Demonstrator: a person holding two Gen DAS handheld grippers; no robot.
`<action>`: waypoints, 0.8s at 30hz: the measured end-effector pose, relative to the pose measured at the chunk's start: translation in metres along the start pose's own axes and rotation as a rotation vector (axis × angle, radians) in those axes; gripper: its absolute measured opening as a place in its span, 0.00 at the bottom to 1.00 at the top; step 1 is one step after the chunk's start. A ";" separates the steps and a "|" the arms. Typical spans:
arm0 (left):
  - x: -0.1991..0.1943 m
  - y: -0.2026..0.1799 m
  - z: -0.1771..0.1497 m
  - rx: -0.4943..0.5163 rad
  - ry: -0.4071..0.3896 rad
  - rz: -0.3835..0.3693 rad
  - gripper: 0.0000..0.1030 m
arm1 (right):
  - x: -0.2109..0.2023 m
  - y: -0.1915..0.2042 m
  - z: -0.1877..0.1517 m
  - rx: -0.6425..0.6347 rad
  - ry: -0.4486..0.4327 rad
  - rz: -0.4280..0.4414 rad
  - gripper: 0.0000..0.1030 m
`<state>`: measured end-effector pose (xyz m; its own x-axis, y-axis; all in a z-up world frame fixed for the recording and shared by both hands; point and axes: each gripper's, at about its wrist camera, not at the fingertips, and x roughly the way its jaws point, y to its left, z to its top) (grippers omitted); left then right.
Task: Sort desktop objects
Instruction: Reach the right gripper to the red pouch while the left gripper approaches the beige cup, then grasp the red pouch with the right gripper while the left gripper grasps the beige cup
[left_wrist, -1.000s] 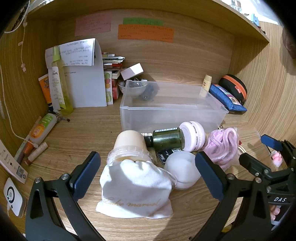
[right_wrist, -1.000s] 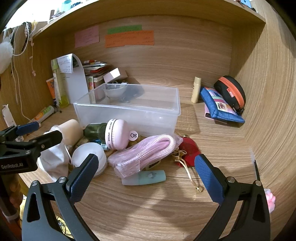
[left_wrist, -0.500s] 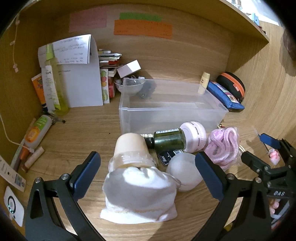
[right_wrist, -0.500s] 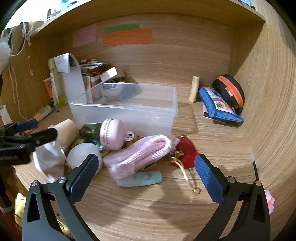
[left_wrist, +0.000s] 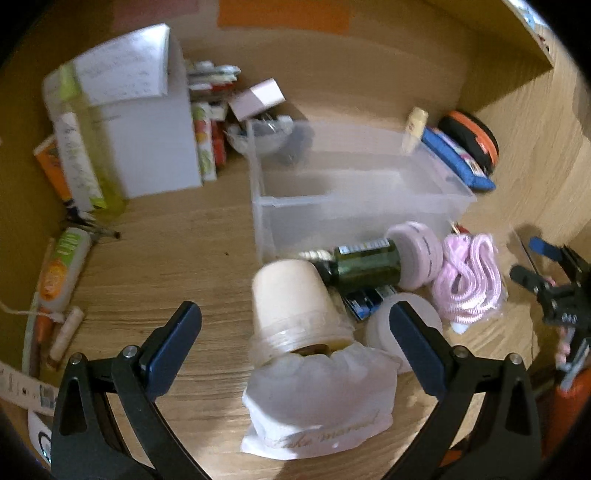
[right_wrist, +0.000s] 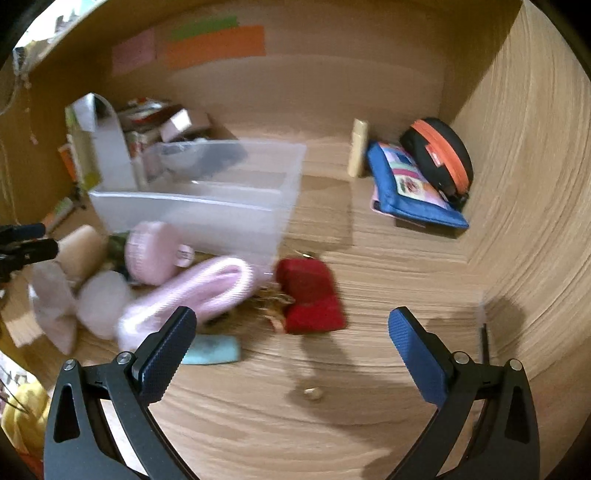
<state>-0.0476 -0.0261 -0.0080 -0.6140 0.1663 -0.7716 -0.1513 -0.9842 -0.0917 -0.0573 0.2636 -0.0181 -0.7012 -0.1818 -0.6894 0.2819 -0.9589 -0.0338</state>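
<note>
Directly ahead of your left gripper (left_wrist: 295, 328), jaws wide open and holding nothing, lies the beige jar (left_wrist: 291, 299), touching the white pouch (left_wrist: 317, 402); its long axis runs straight away from you toward the clear bin (left_wrist: 362, 206). Your right gripper (right_wrist: 291, 332), equally open and unladen, faces the red pouch (right_wrist: 310, 295), which lies just right of the bin's front corner. Gold script on the white pouch is only partly legible.

Gold script on the white cloth pouch (left_wrist: 317, 406) reads partly "ake mar"; all other labels are too blurred.
</note>
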 end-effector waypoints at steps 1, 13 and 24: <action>0.003 0.001 0.001 0.000 0.018 -0.010 1.00 | 0.004 -0.004 0.001 -0.002 0.014 0.003 1.00; 0.042 0.009 0.014 -0.032 0.196 -0.077 0.96 | 0.053 -0.025 0.010 -0.036 0.171 0.093 0.96; 0.069 0.012 0.015 -0.053 0.263 -0.102 0.75 | 0.090 -0.018 0.020 -0.049 0.248 0.147 0.81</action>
<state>-0.1034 -0.0258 -0.0529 -0.3750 0.2499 -0.8927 -0.1568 -0.9662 -0.2046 -0.1386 0.2599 -0.0654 -0.4706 -0.2530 -0.8453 0.4039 -0.9135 0.0486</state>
